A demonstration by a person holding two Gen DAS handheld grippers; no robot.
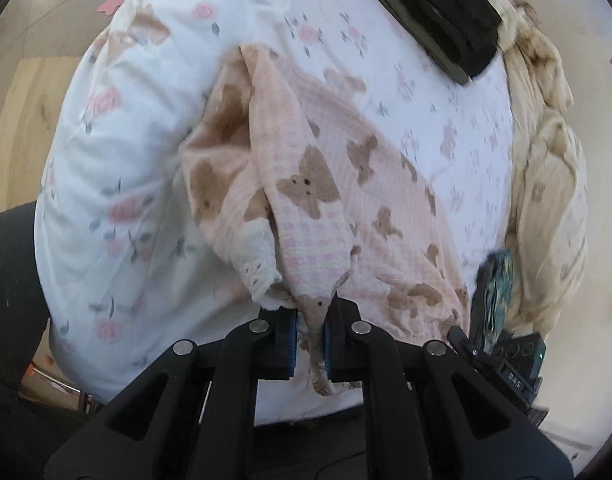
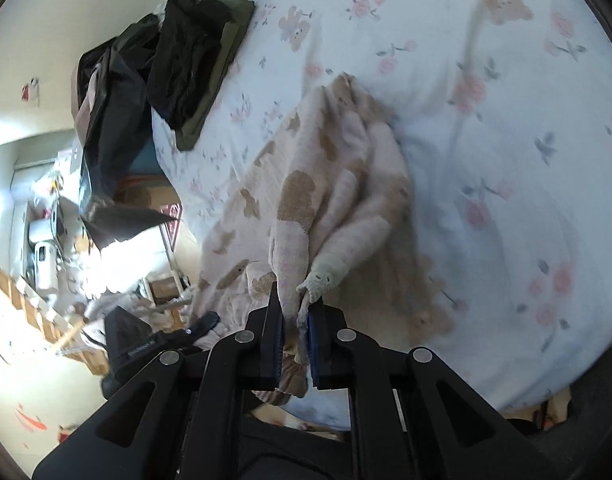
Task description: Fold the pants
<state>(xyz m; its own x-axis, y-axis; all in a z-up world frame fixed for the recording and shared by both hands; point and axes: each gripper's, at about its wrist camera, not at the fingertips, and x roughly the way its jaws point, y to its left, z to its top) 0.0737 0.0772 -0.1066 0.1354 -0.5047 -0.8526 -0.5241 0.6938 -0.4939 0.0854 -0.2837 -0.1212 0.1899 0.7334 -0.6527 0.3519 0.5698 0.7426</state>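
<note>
The pants (image 1: 306, 184) are pink checked cloth with brown bear prints and a white lace trim. They lie crumpled on a white flowered bed cover (image 1: 118, 152). My left gripper (image 1: 311, 320) is shut on a bunched edge of the pants near the bed's front edge. In the right wrist view the pants (image 2: 338, 184) stretch away from me, and my right gripper (image 2: 296, 312) is shut on another bunched edge with the lace trim beside it. The other gripper's black body (image 2: 134, 344) shows at lower left.
Folded dark and olive clothes (image 1: 438, 16) lie at the bed's far side, also in the right wrist view (image 2: 198, 68). A cream garment (image 1: 546, 168) is heaped at the right. A cluttered floor and shelves (image 2: 46, 240) lie beyond the bed's edge. Wood flooring (image 1: 26, 92) is left.
</note>
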